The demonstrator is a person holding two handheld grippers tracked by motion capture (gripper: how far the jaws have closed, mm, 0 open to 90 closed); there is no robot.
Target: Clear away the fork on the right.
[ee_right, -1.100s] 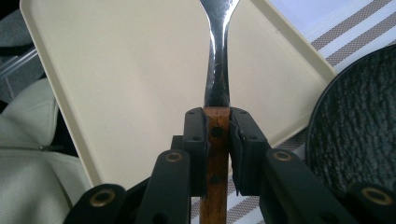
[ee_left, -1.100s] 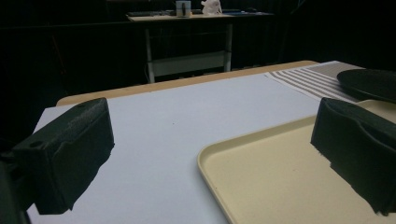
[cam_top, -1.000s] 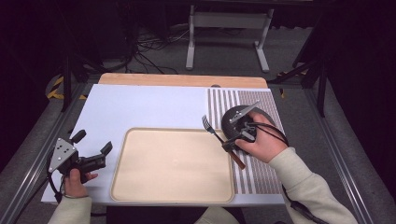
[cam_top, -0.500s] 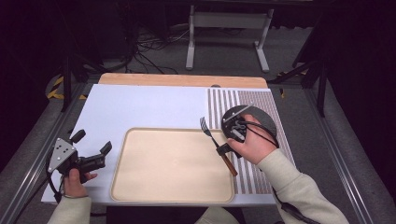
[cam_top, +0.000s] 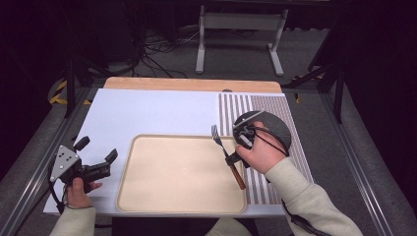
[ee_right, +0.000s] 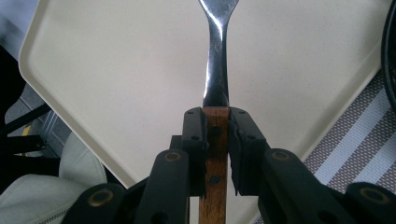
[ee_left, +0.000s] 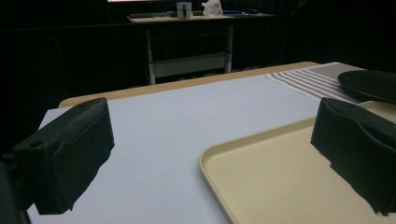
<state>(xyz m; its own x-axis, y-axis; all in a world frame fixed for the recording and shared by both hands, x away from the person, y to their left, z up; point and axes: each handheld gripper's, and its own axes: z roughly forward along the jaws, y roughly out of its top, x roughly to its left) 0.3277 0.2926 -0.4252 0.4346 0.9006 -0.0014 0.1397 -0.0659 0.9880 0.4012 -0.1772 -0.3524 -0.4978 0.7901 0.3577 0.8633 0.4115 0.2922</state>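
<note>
Two grippers over the table. Right gripper (cam_top: pixel 235 158) is clenched on a fork (cam_top: pixel 225 153) w/ a wooden handle, jaws pinching the handle just below the metal neck; the right gripper view has the wood squeezed between the black pads (ee_right: pixel 196 140). Fork hangs over the right edge of the tray (cam_top: pixel 162 196), tines toward the table's far side, handle slanting back toward the striped mat (cam_top: pixel 290 162). Can't tell if the tines touch the tray. Dark round plate (cam_top: pixel 275 129) sits on the mat, right behind the right hand (cam_top: pixel 259 156).

Left gripper (cam_top: pixel 98 169) is released, jaws wide apart, nothing between them; it's held near the table's (cam_top: pixel 157 110) front-left corner, just left of the tray, pointing across toward it. Left hand (cam_top: pixel 78 189) grips it from below.
</note>
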